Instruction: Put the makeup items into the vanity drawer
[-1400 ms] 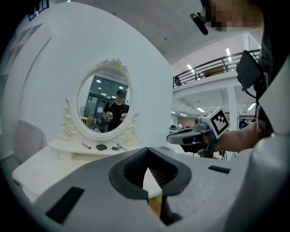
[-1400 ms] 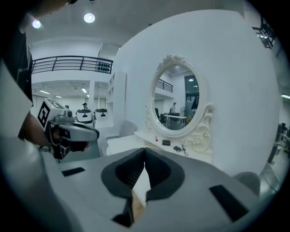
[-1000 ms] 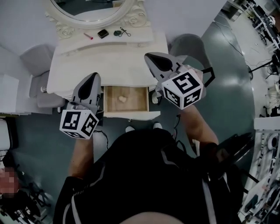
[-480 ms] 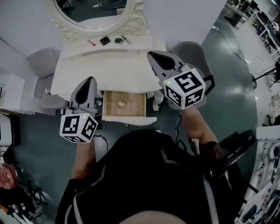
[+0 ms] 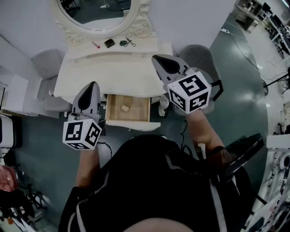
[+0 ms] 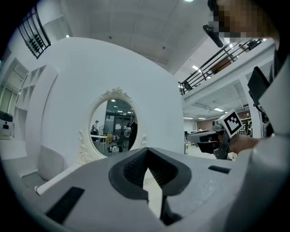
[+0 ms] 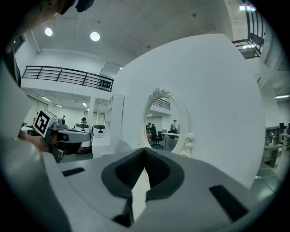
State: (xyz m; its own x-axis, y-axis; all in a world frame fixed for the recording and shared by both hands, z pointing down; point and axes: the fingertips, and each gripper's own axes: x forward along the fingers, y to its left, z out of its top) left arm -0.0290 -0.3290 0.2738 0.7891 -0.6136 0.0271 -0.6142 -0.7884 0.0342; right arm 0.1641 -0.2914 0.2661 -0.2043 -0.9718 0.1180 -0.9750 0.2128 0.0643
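Vanity (image 5: 113,77), white, with an oval mirror (image 5: 97,13) at its back edge, standing on a grey-green floor (image 5: 240,81) between grey chairs (image 5: 47,61). Along the back edge lie a red stick (image 5: 95,45), a black compact (image 5: 109,43) and a dark curler (image 5: 131,42). The drawer (image 5: 131,123) stands open at the front edge with one pale item (image 5: 123,108) inside. My left gripper (image 5: 94,84) hovers over the front edge just left of the drawer, my right gripper (image 5: 157,58) over the right edge. Both pairs of fingers are pressed together, pinching nothing.
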